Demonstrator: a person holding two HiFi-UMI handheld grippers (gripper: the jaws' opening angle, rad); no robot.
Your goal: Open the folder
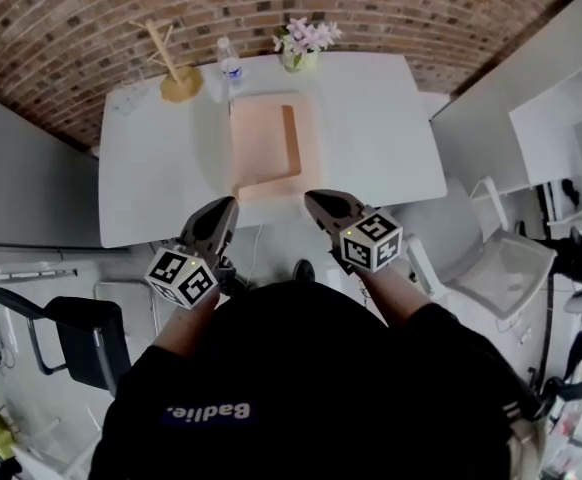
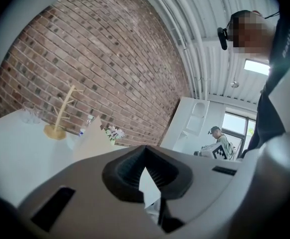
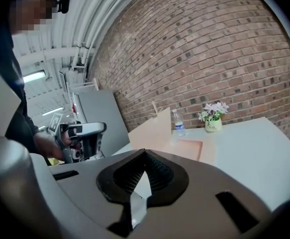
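A peach folder [image 1: 263, 148] lies on the white table [image 1: 371, 138], one leaf flat and the other standing up at its left side. In the right gripper view the raised leaf [image 3: 152, 128] stands over the flat part [image 3: 187, 148]. The left gripper view shows the folder [image 2: 91, 136] as a pale upright sheet. Both grippers hang short of the table's near edge, close to the person's body. My left gripper [image 1: 223, 208] [image 2: 145, 148] is shut and holds nothing. Also shut and holding nothing is my right gripper [image 1: 316, 200] [image 3: 145, 153].
At the table's far edge stand a water bottle [image 1: 229, 66], a small pot of flowers [image 1: 306, 43] and a wooden branch stand [image 1: 176, 78]. A brick wall runs behind. A pale chair [image 1: 501, 268] sits to the right, a black chair [image 1: 71, 333] to the left.
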